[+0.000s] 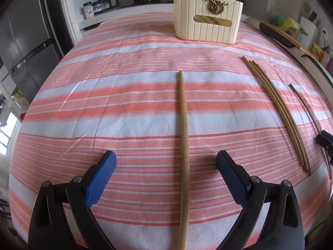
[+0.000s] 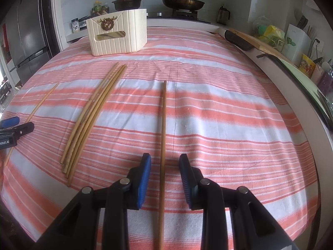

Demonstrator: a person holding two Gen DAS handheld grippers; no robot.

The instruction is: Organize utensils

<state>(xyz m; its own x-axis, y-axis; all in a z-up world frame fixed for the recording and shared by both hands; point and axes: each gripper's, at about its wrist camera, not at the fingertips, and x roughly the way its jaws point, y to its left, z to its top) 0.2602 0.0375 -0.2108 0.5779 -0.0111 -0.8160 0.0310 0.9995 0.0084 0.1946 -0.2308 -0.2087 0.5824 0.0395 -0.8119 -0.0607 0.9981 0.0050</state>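
Cream ribbed holder (image 1: 208,18) at the cloth's (image 1: 124,95) far end contains chopsticks. One chopstick (image 1: 184,145) lies lengthwise between the left gripper's (image 1: 166,160) wide-apart pads, untouched. Another chopstick (image 2: 162,145) lies likewise inside the right gripper's (image 2: 165,162) narrower, unclenched gap, pointing away.

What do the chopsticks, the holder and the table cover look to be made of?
Chopsticks: likely bamboo or wood, matte tan with faint grain. Holder: probably cream plastic, moulded ribs, a gold-coloured emblem. Cover: woven cloth, striped and creased.
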